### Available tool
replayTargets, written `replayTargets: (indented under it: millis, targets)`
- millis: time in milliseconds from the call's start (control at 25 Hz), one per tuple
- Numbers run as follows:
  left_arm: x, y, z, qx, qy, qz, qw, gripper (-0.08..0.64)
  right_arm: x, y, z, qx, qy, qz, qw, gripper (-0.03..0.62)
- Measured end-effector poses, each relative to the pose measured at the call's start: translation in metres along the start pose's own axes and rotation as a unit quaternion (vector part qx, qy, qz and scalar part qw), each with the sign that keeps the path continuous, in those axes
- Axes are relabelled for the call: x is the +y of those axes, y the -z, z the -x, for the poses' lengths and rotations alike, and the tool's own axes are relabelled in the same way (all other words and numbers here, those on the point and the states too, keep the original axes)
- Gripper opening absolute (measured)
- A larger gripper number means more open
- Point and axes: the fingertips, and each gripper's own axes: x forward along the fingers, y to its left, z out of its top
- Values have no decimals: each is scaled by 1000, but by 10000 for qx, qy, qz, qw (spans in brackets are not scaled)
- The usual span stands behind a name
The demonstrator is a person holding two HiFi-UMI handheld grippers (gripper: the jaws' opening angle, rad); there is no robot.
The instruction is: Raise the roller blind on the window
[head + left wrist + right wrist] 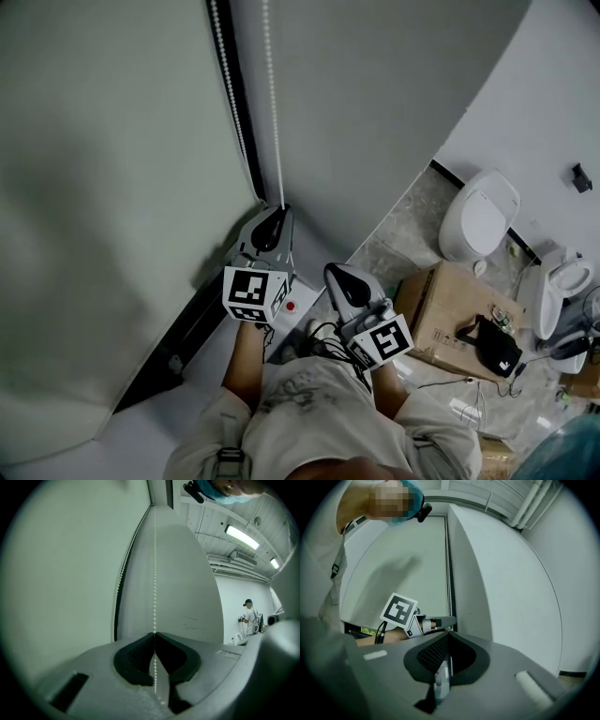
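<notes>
The pale roller blind (112, 187) hangs down over the window at the left. Two strands of its white bead chain (274, 112) run down beside the dark window frame. My left gripper (274, 223) is shut on the right strand. In the left gripper view the bead chain (154, 573) passes straight through the closed tips of the left gripper (154, 633) and carries on below them. My right gripper (345, 281) sits lower and to the right, away from the chain and shut with nothing in it. The right gripper view shows the right gripper (449, 634) pointing up at the left gripper (436, 623) and the blind (393, 569).
A grey wall pillar (375, 112) stands just right of the chain. On the floor to the right are a cardboard box (450, 314) with a black bag (497, 347) on it, and white toilets (480, 220). A person (248, 616) stands far off.
</notes>
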Motion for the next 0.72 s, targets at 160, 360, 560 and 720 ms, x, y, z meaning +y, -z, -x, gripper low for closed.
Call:
replayTargets:
  millis: [160, 360, 560, 720]
  targets:
    - [-4, 3, 7, -1, 117, 104, 9999, 11, 4, -5, -2, -101, -32, 22, 9999, 12]
    - [-14, 3, 25, 32, 255, 216, 9994, 9, 13, -19, -6, -222, -164, 131, 9995, 12]
    - [-28, 10, 47, 131, 386, 293, 9987, 9, 27, -47, -10, -534, -437, 222, 9974, 23]
    - [-31, 14, 59, 88, 451, 359, 9983, 9, 33, -70, -19, -708, -621, 339, 9950, 46]
